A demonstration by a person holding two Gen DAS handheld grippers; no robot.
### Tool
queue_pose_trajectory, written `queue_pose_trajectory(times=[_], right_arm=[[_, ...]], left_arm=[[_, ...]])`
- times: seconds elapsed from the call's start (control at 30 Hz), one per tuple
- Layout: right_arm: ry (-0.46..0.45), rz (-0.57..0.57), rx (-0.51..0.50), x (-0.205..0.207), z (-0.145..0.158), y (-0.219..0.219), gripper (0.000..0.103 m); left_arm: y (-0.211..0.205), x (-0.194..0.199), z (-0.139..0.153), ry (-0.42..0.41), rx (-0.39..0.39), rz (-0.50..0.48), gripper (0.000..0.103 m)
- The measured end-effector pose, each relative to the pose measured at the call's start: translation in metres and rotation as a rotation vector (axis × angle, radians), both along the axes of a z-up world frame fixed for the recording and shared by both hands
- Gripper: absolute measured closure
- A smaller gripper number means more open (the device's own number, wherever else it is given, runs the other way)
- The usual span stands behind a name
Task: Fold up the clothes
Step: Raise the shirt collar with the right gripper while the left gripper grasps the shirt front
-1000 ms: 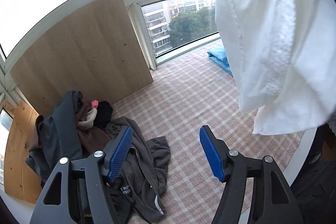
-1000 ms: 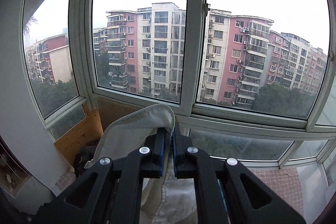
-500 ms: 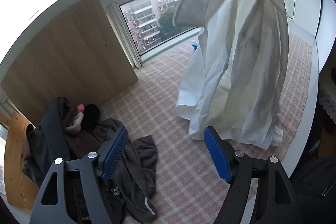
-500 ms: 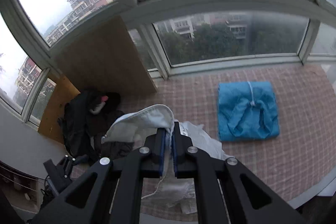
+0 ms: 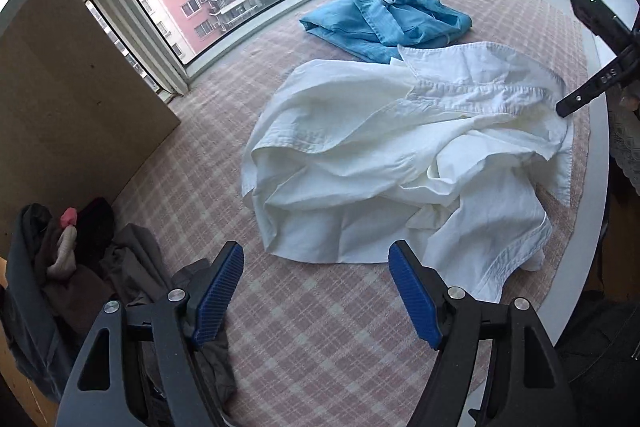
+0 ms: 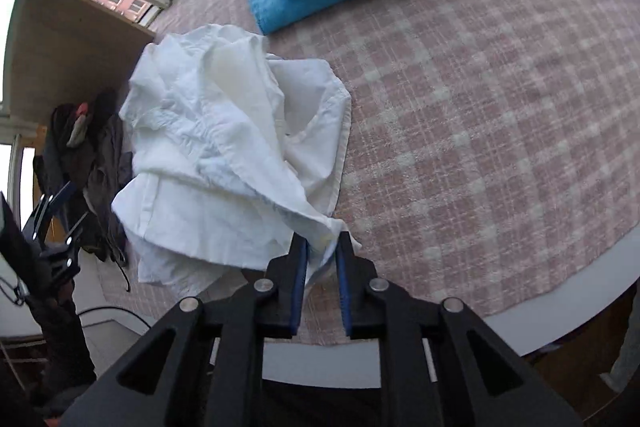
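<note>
Blue garment (image 5: 386,17) lies folded; beside it the white shirt (image 5: 380,155) sprawls crumpled, my right claw (image 6: 322,259) loosely around its edge, left claw (image 5: 316,291) spread.

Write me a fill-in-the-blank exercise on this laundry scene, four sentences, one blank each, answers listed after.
1. The crumpled garment spread in the middle of the checked cloth is ____ in colour.
2. The folded blue garment lies between the white shirt and the ____.
3. The left gripper holds nothing, its jaws standing ____.
4. A corner of the shirt sits between the fingers of the ____ gripper.

Missing words: white; window; open; right
</note>
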State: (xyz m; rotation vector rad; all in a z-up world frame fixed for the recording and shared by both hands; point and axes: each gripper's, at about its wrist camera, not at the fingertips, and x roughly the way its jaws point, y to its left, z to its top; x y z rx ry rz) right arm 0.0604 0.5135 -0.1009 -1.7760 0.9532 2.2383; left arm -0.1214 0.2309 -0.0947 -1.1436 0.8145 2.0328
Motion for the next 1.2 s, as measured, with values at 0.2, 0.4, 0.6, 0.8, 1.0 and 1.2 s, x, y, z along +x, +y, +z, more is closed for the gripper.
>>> queue_pose_trajectory(times=[0.2,0.4,0.6,0.8,1.0,1.2], right_arm=[[0.117,0.198,0.169,-0.023,0.036,0.005,0.055],[0.102,0.342,0.127,-0.078,0.006,0.001,0.055],[0.045,0.452,0.128,-0.102,-0.016,-0.020,0.064],[0.114,0.353,0.060,-0.091,0.025,-0.004,0.096],[0.287,0.235,0.216,-0.076,0.114,-0.005,0.097],[0.287,0.163,0.227,-0.074,0.134,0.005,0.097]], left_arm=[[0.006,-0.004,-0.004,-0.010,-0.019,0.013,0.030],[0.009,-0.011,-0.006,-0.002,-0.043,0.027,0.030],[0.009,-0.021,-0.008,0.000,-0.051,0.055,0.030],[0.022,-0.020,-0.010,-0.007,-0.037,0.005,0.030],[0.051,-0.022,-0.002,-0.041,0.020,-0.088,0.030],[0.091,-0.012,0.004,-0.063,0.080,-0.180,0.030]])
